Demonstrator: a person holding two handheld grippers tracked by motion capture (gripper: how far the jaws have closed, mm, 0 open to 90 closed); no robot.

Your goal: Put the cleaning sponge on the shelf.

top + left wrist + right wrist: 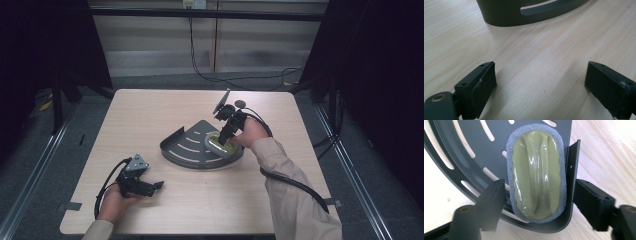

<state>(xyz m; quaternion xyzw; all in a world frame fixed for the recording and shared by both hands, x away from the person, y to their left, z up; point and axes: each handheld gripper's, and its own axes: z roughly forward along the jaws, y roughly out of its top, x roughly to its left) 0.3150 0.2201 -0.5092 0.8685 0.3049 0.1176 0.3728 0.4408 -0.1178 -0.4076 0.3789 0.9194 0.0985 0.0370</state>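
Olive-green and glossy, the scrubber (537, 173) has a ridged grip on a grey foam pad and lies flat in the tray (186, 150), against the tray's upright side wall. We see the right gripper (226, 134) tipped steeply down over it, the right hand (251, 131) behind, with the forearm rising from the table's near right. In the right gripper view its jaws stand apart, one on each side of the scrubber's near end; neither pad presses on the foam, and the jaw on the wall side sits outside the tray wall. Only a narrow gap shows between each jaw and the scrubber.

We find the left gripper (159, 185) lying low and level on the table (150, 107), held by the left hand (114, 202) at the near left corner, its jaws pointing toward the tray. In the left gripper view (541, 82) these jaws are wide apart over bare wood. Ahead of them the tray's curved, slotted rim stands near but apart. Bare tabletop lies between this gripper and the tray, and beyond the tray toward the far edge.
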